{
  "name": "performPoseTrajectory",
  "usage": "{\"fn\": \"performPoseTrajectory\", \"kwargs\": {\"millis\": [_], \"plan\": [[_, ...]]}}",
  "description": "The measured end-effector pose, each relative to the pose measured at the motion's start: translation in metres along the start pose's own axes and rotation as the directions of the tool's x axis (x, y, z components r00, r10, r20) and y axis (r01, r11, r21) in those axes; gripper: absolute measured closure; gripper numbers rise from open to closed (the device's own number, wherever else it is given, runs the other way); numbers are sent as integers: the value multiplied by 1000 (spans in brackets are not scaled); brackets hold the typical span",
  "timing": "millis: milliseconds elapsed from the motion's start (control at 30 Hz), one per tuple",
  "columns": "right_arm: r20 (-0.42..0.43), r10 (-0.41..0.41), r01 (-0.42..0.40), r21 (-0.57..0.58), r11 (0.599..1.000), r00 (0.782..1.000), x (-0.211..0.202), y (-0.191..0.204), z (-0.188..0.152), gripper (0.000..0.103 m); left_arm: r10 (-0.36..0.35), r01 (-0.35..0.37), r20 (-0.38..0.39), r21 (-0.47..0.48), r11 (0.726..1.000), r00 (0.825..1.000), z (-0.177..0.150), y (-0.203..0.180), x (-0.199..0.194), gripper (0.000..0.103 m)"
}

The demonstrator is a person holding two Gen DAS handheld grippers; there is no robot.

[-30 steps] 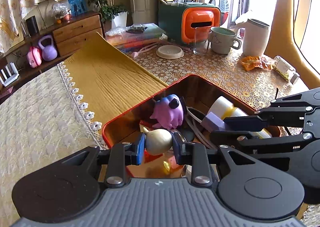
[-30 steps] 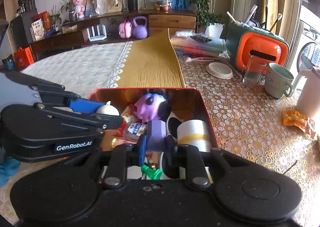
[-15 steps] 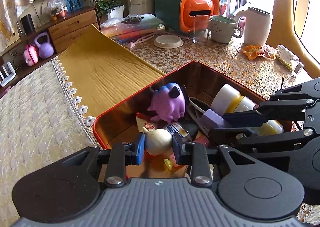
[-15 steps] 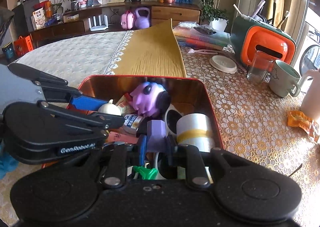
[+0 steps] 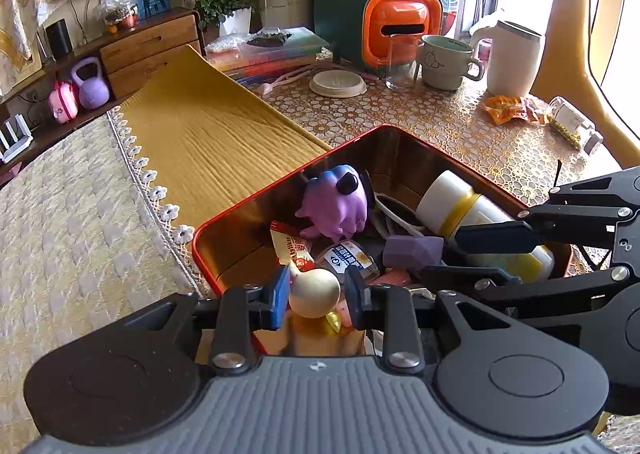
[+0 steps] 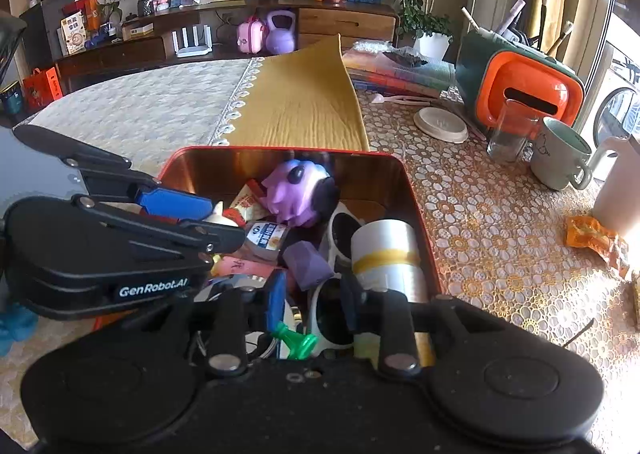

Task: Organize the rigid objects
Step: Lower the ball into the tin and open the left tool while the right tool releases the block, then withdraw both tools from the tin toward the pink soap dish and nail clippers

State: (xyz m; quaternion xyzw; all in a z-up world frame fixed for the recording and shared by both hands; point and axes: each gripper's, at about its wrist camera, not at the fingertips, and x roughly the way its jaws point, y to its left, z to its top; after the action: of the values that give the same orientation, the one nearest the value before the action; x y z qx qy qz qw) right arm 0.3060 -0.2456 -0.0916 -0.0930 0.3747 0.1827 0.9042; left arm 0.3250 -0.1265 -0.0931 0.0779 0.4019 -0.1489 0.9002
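A red tin box [image 5: 256, 198] [image 6: 416, 214] holds a purple octopus toy [image 5: 334, 202] [image 6: 296, 194], a white tape roll [image 5: 460, 206] [image 6: 388, 254], a small jar [image 5: 346, 258] and other bits. My left gripper [image 5: 316, 294] is over the box's near corner; a cream gourd-shaped toy [image 5: 314, 294] sits between its fingers, which are slightly parted from it. My right gripper [image 6: 310, 298] is open above the box. A purple block [image 6: 306, 264] [image 5: 412, 252] lies loose in the box just ahead of its fingers.
A yellow cloth [image 5: 208, 134] and a lace tablecloth [image 5: 60, 234] cover the table left of the box. An orange and green organiser [image 5: 380, 26], a glass [image 5: 400, 60], a mug [image 5: 448, 62], a white jug [image 5: 514, 58] and a white lid [image 5: 338, 82] stand behind.
My right gripper has opened and let the purple block drop into the box. Both grippers have come lower over the box. The left fingers have eased apart around the gourd toy.
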Motion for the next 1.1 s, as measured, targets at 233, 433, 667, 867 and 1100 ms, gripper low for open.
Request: {"fn": "performPoseTrajectory", "kwargs": {"millis": [233,433,667,867,1100], "plan": [[9,5,-5,2,1000,1000,-15,7,-1,64,-21,21,24,-18,1000,999,-2,5,-22,74],[30,9,-9,10,1000,999,-34,14,1,60,-42,42,53,-13,999,998,-5,8,-49,74],[69,15,-15,0,1000,998,-60,29,5,56,-47,51,90,-43,998,995,-11,21,-82,65],[95,33,-31,-20,999,995,-77,50,10,52,-25,33,143,-58,998,989,-22,37,-116,44],[122,63,-57,-50,997,991,-94,75,14,43,9,4,160,-79,997,987,-42,62,-148,38]]}}
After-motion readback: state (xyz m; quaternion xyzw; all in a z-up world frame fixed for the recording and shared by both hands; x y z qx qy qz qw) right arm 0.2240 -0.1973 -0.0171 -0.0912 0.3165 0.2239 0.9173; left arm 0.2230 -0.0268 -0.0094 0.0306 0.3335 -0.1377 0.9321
